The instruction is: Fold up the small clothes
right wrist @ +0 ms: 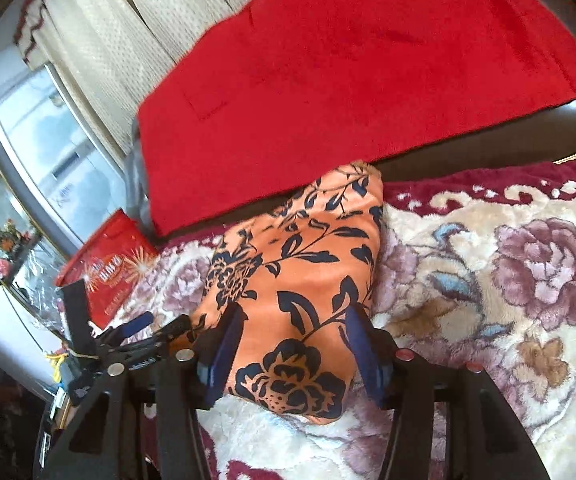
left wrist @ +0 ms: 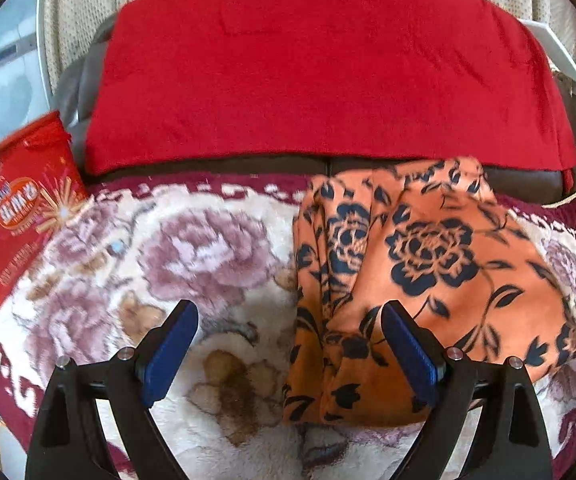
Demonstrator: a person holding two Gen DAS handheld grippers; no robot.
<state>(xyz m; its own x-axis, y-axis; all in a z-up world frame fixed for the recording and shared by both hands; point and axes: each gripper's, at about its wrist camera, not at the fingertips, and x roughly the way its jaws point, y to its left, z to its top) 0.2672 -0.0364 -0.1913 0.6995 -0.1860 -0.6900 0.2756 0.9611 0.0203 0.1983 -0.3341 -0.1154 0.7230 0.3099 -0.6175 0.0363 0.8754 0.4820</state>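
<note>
The orange floral garment (left wrist: pixel 416 276) is laid on the floral plush blanket (left wrist: pixel 191 256), bunched into a rough narrow fold, its far end reaching the dark seat edge below the red cloth (left wrist: pixel 320 64). It is judged light, thin and limp — no stiffness, likely a bit slick, nothing fragile. Long creases are seen along its left side in the left wrist view, so layers there may slide apart if only the top one is pinched. A hold is best taken at a near corner or along the near hem, both layers together; a mid-panel pinch would only lift a tent of cloth.

The left gripper (left wrist: pixel 290 344) is seen with jaws wide apart, nothing held; the garment's near left edge lies between and under the fingers, not pressed. The right gripper (right wrist: pixel 294 350) is also apart, jaws spread over the near end of the garment (right wrist: pixel 300 280), no pad seen pressing on it — whether cloth is brushed cannot be told.

Around it: a red printed bag (left wrist: pixel 15 208) is lying at the blanket's left edge, well apart from the garment. The red cloth is draped over the backrest just beyond; it could be caught if the fold is swung far. The deep blanket pile may drag on the fabric.
</note>
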